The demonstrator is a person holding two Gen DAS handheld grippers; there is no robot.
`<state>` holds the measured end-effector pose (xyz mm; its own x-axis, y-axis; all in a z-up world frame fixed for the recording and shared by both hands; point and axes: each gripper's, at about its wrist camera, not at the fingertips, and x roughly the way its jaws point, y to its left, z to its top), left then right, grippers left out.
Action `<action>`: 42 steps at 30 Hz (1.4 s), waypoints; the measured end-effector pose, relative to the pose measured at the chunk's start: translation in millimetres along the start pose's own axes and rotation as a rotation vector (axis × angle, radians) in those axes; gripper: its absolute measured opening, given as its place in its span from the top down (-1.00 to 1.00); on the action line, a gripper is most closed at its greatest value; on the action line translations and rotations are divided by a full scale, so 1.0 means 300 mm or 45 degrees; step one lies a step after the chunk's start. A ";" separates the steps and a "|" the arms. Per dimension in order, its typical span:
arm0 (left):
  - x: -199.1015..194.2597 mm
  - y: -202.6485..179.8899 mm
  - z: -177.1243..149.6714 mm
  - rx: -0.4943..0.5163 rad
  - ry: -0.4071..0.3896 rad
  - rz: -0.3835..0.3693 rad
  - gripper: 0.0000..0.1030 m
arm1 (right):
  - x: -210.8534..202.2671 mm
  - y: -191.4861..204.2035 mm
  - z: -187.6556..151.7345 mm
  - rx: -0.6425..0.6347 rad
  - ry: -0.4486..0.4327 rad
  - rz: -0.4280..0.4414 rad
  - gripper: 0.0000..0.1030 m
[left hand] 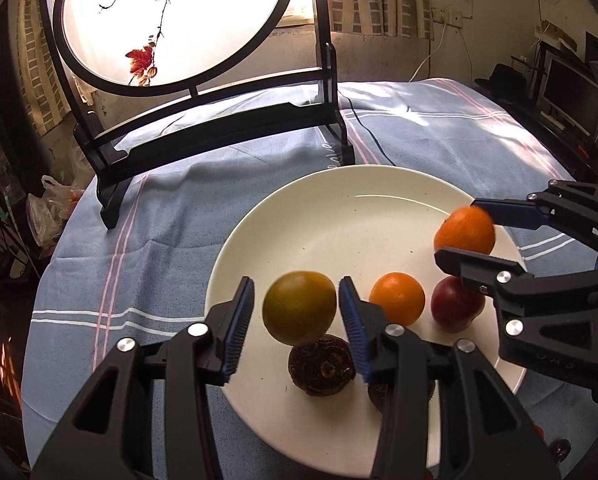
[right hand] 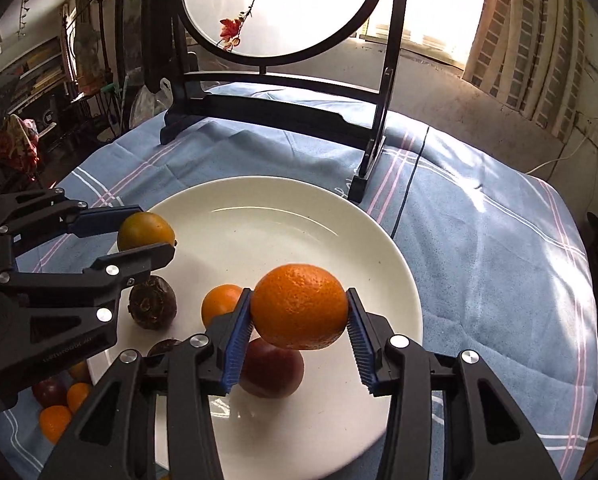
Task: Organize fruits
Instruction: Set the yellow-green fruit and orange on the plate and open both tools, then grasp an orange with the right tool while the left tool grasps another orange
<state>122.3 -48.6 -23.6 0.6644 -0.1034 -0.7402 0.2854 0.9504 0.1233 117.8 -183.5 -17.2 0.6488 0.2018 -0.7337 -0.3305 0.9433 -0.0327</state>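
Left gripper jaws clamped on greenish-yellow citrus, held above white plate near its left rim. Below it on plate: dark brown wrinkled fruit. Further right on plate: small orange, red plum, just beside each other. Right gripper jaws clenched on orange mandarin, held over plate's right side. Blue striped tablecloth beneath; round painted screen behind.

Greenish orange and bright orange hang over the white plate, perhaps gripped.
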 end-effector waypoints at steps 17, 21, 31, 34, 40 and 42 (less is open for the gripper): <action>-0.264 -0.024 -0.107 0.059 -0.152 0.004 -0.19 | -0.422 0.185 -0.269 -0.121 -0.130 0.158 -0.20; -0.363 0.007 -0.196 0.056 -0.205 0.011 -0.39 | -0.470 0.266 -0.378 -0.169 -0.108 0.196 -0.24; -0.462 0.128 -0.423 -0.007 -0.117 -0.043 -0.43 | -0.341 0.465 -0.472 -0.302 0.050 0.238 -0.22; -0.462 0.149 -0.466 0.001 -0.086 -0.042 -0.43 | -0.293 0.493 -0.461 -0.314 0.079 0.241 -0.21; -0.445 0.106 -0.507 0.082 -0.038 -0.098 -0.43 | -0.262 0.535 -0.452 -0.377 0.089 0.211 0.18; -0.444 0.062 -0.512 0.132 -0.038 -0.142 -0.43 | -0.277 0.517 -0.456 -0.368 0.089 0.227 0.19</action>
<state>-66.9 28.0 -24.2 0.6441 -0.2168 -0.7336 0.4274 0.8973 0.1101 -81.2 -90.0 -54.2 0.5181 0.3291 -0.7895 -0.6214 0.7791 -0.0831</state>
